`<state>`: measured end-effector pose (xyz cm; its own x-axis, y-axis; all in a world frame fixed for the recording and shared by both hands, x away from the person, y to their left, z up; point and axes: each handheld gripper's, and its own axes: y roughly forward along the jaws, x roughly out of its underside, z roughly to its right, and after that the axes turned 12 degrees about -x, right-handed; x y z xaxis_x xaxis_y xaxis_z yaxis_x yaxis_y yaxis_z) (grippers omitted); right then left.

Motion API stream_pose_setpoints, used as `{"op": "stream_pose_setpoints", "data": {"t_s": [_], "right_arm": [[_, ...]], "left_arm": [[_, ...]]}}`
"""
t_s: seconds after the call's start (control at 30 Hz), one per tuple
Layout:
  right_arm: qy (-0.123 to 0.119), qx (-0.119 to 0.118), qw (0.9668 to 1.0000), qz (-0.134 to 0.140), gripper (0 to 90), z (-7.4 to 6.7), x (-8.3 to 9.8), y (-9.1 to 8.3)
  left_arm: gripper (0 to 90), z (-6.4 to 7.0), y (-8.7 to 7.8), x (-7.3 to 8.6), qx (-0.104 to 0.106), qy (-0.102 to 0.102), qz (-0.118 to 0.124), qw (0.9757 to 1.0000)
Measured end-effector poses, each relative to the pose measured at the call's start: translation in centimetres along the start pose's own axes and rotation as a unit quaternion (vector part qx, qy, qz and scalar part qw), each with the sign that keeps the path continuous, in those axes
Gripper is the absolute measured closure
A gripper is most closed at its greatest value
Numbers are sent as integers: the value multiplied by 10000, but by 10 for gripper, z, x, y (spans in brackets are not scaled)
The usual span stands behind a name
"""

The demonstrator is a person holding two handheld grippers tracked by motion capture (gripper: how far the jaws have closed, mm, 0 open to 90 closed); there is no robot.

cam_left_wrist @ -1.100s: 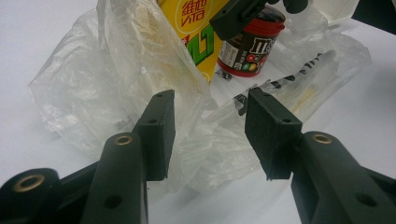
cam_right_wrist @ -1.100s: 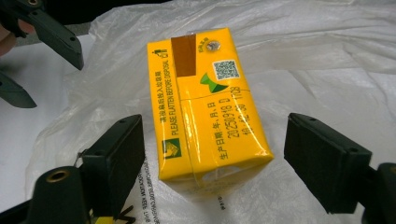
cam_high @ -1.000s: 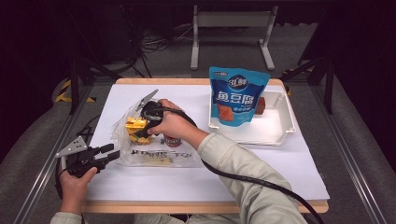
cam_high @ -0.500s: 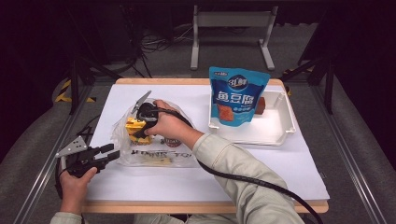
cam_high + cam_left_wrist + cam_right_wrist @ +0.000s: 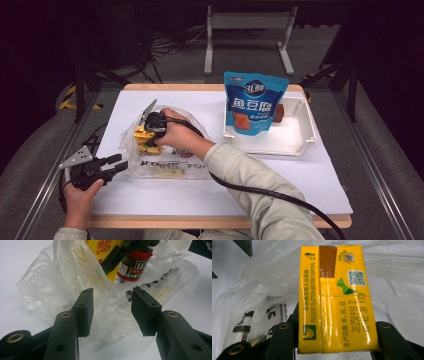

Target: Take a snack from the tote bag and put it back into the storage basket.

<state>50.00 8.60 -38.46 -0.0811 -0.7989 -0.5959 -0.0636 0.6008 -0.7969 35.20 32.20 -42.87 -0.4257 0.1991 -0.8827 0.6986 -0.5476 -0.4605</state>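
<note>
A yellow drink carton [image 5: 337, 302] stands inside a clear plastic bag [image 5: 167, 167] on the white sheet. My right gripper [image 5: 148, 139] reaches into the bag from above. Its jaws have just been closing, and they now press the carton's two sides [image 5: 337, 340]. A dark candy jar with a red lid [image 5: 133, 265] stands beside the carton [image 5: 103, 250] in the bag. At the bag's left edge my left gripper [image 5: 119, 165] lies low and open. Crumpled plastic [image 5: 62, 277] sits between its pads [image 5: 86, 307], not squeezed.
A blue snack pouch [image 5: 254, 102] stands upright in a white tray [image 5: 300, 145] at the back right, with a brown item [image 5: 279, 113] behind it. The right gripper's black cable [image 5: 280, 197] trails across the sheet to the front edge.
The right gripper has settled slightly lower on the carton and its jaws have narrowed onto it. The left gripper and the bag have stayed put.
</note>
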Motion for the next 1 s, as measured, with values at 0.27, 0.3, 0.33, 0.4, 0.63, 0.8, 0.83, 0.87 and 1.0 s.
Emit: {"op": "stream_pose_setpoints", "data": {"t_s": [0.27, 0.3, 0.33, 0.4, 0.63, 0.8, 0.83, 0.87, 1.0], "right_arm": [[-183, 128, 9997, 99, 559, -5, -5, -10], [-207, 119, 9996, 129, 559, -5, -6, -12], [-184, 118, 9996, 150, 559, -6, -7, -14], [-197, 122, 9996, 189, 559, -7, -8, -18], [-225, 103, 9992, 301, 557, -12, -12, -31], [-263, 34, 9988, 418, 557, -16, -15, -44], [-270, 33, 9987, 437, 557, -16, -15, -46], [-295, 28, 9985, 455, 557, -17, -16, -49], [-313, -4, 9983, 483, 557, -18, -15, -59]], "left_arm": [[533, -1, 0, 0, -6, 22, 8, 10000], [532, 0, 0, 0, -8, 23, 2, 10000], [533, 0, 0, 0, -5, 20, 9, 10000], [533, 0, 0, 0, -3, -6, 0, 10000], [532, 0, 1, -1, 13, 3, -9, 10000], [532, 0, 0, 0, 2, -25, 16, 10000], [532, 0, 0, 0, 2, -25, 16, 10000], [532, 0, 1, 0, 0, 3, 8, 10000], [531, 0, 0, 0, -11, -3, 3, 10000]]}}
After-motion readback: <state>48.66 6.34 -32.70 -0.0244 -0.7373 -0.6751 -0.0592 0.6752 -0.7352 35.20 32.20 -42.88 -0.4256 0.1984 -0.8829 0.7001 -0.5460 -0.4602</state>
